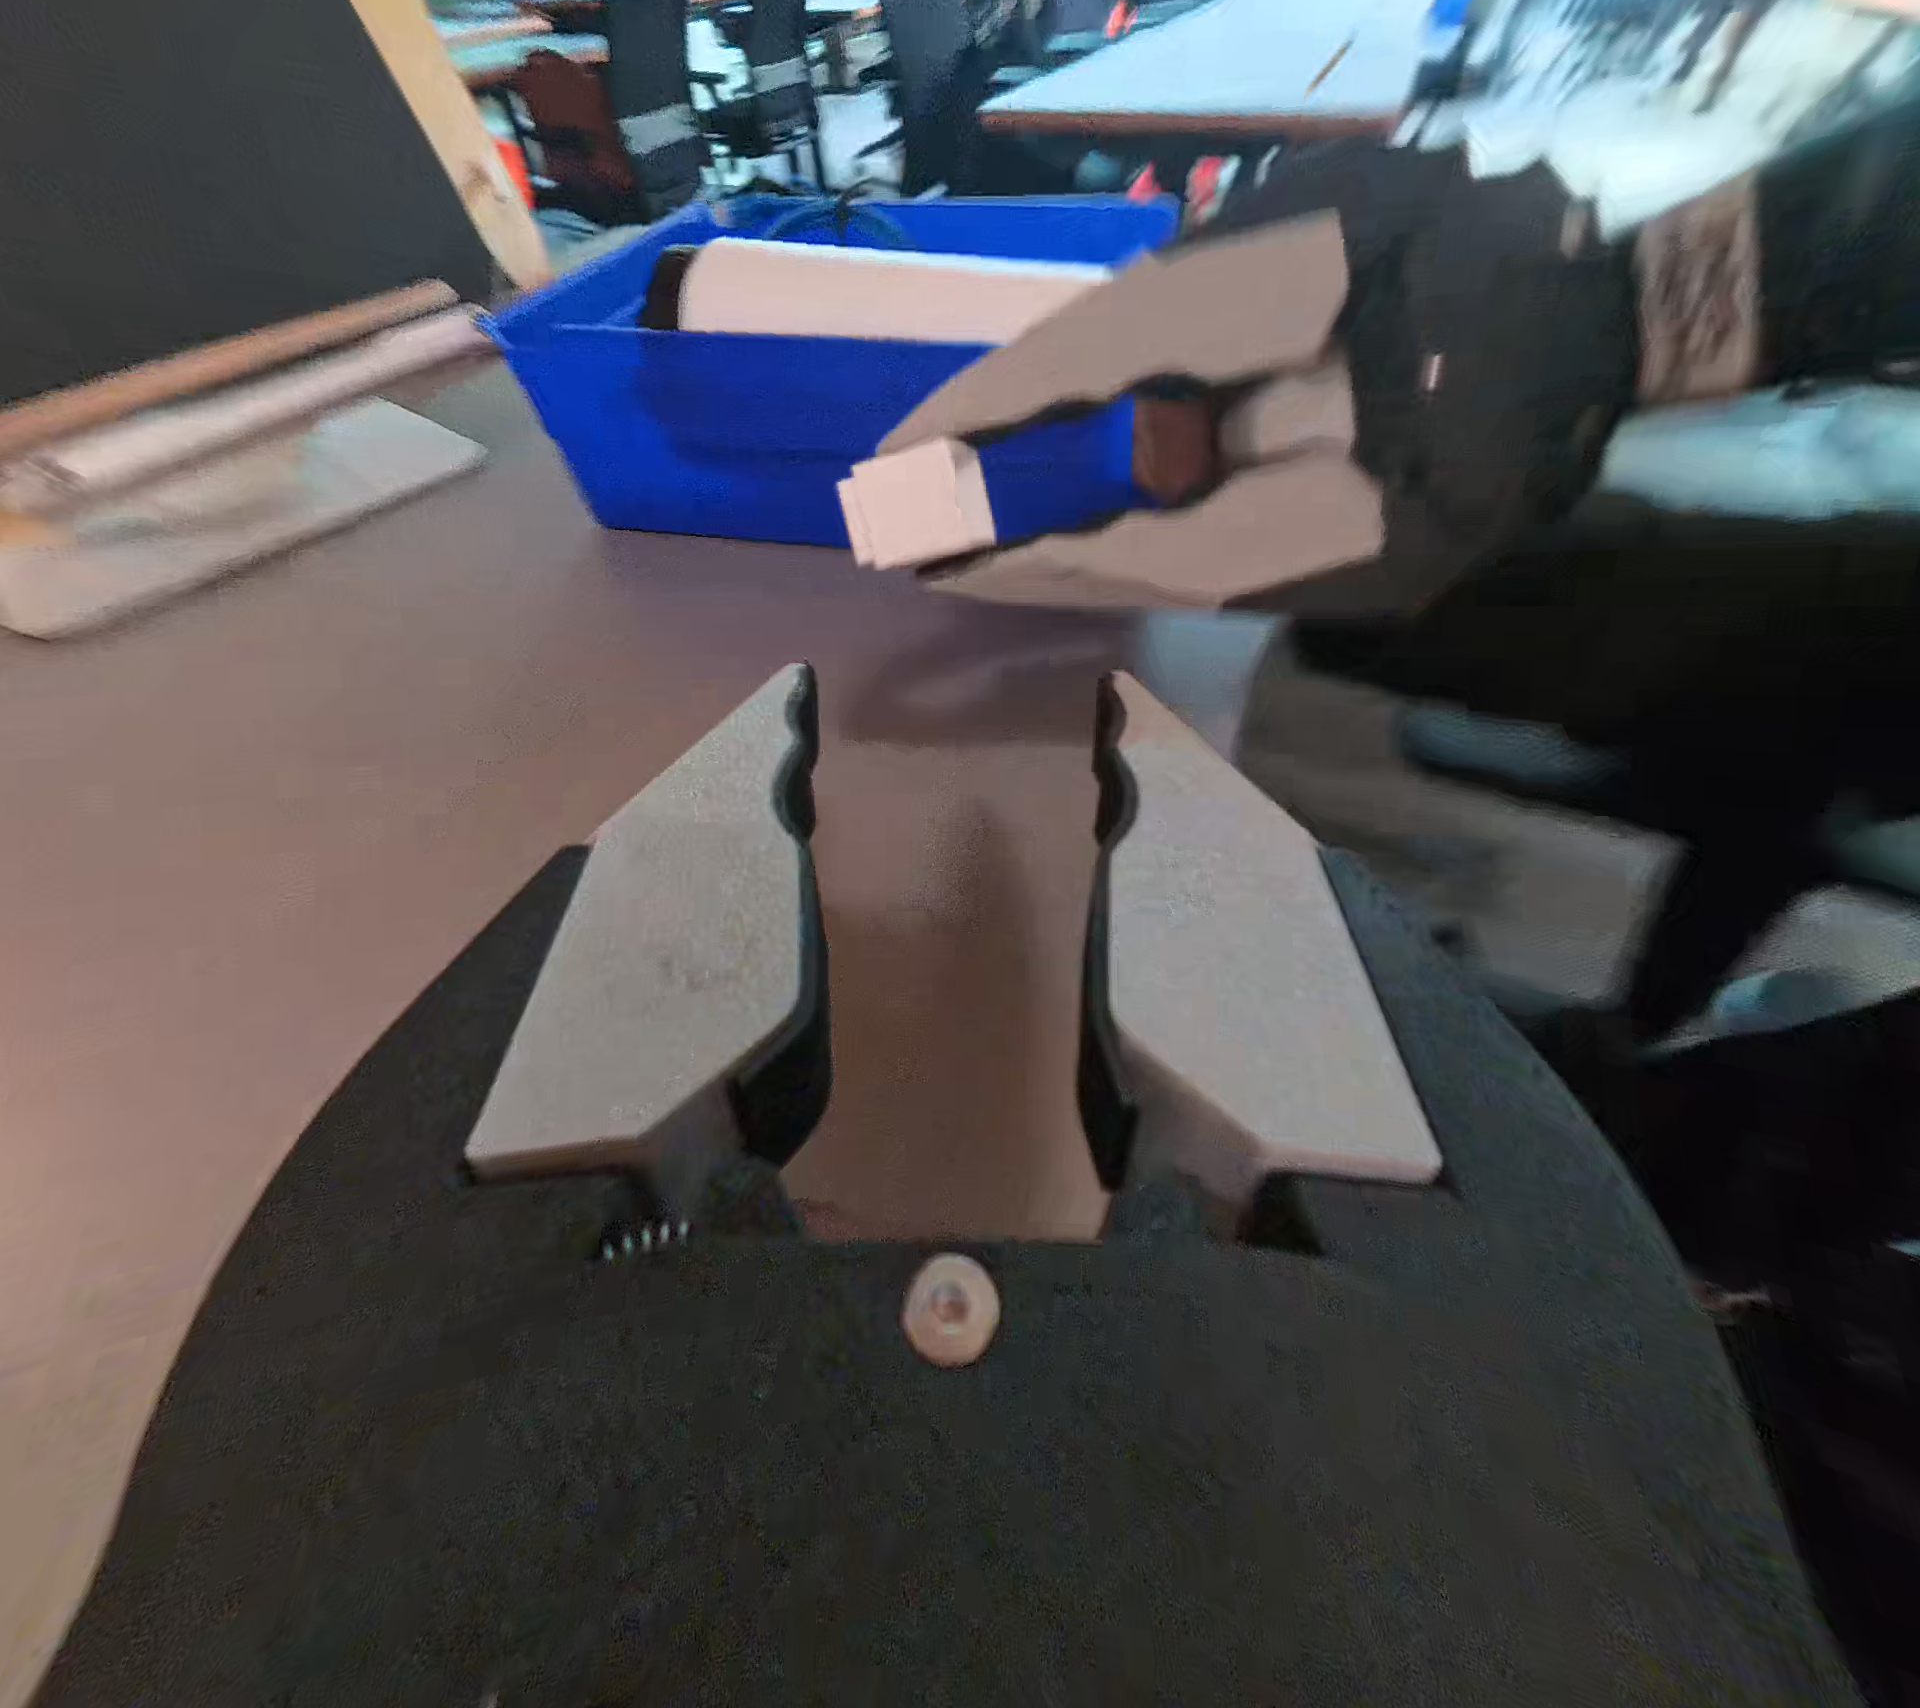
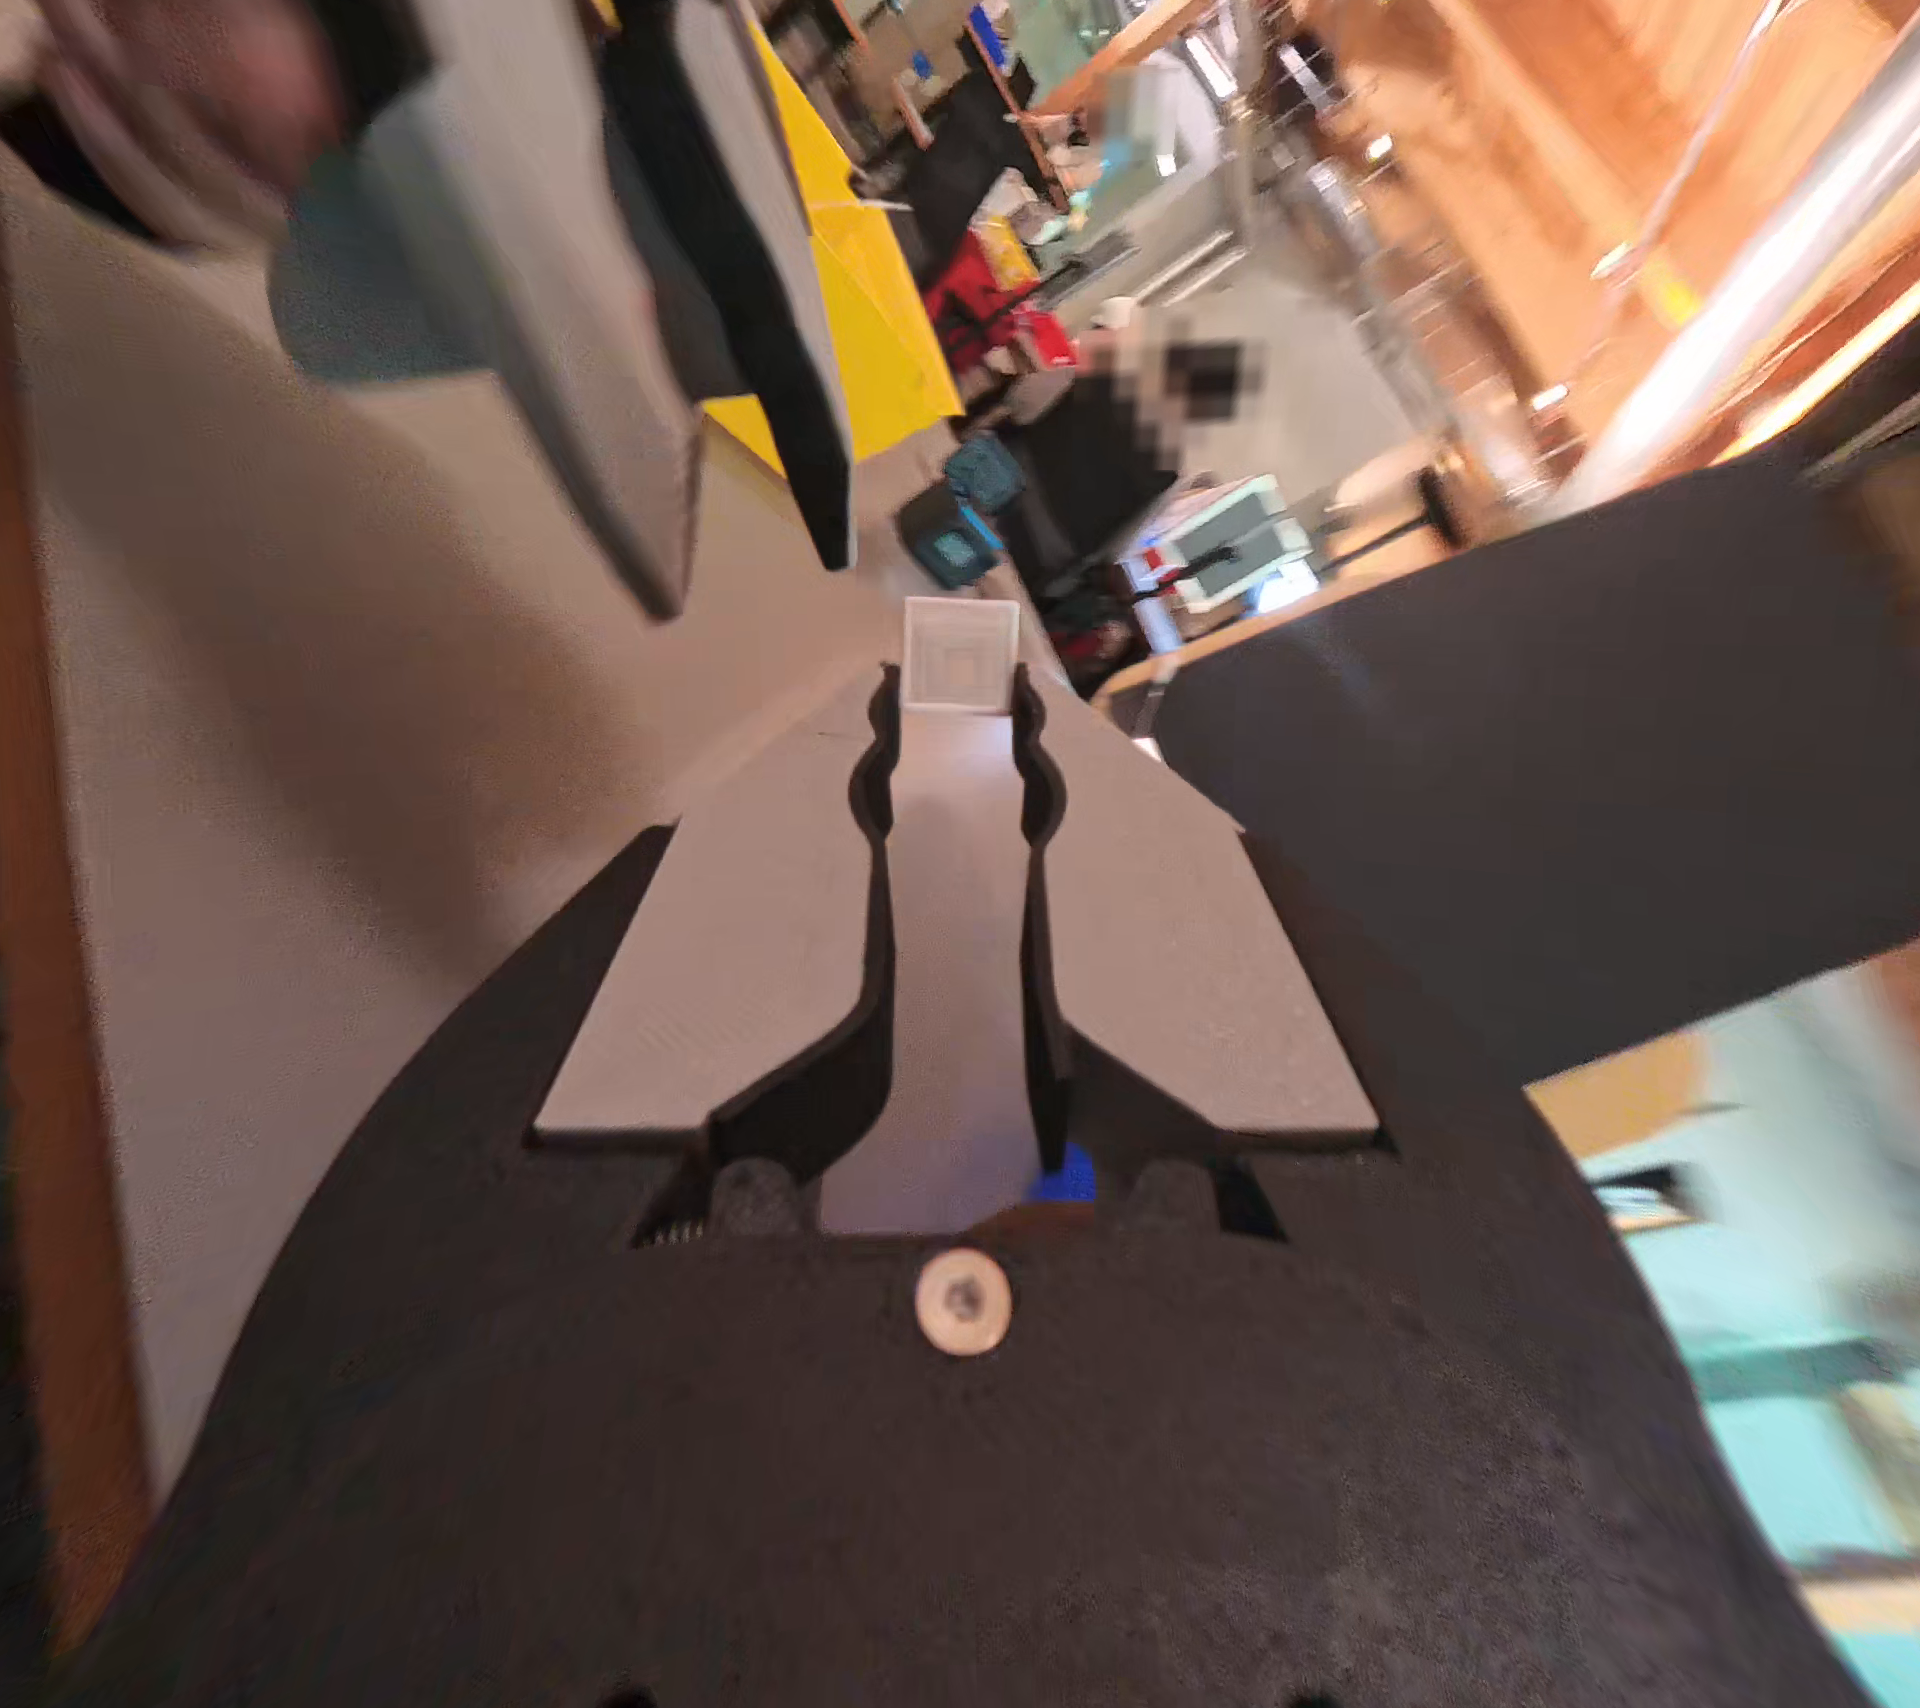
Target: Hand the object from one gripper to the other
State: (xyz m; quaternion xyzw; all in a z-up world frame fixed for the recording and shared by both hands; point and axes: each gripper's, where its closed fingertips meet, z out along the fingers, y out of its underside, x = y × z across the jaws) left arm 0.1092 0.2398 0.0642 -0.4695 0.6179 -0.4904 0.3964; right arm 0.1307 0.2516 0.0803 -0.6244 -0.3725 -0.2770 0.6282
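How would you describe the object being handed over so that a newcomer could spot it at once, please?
Start from the blue bin on the brown table; in front of its right end the right tongs reach in sideways. Clamped between them is a pale square bar, its square end protruding past the tips. Unlike the larger pale roll lying in the bin, it is held in the air.

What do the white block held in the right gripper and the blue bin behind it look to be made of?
White block: seemingly 3D-printed plastic, matte; its end face shows fine concentric square lines like print layers. The right gripper is shut on it.
Blue bin: likely rigid moulded plastic, uniform saturated colour, smooth with a faint sheen; blur leaves the finish uncertain.
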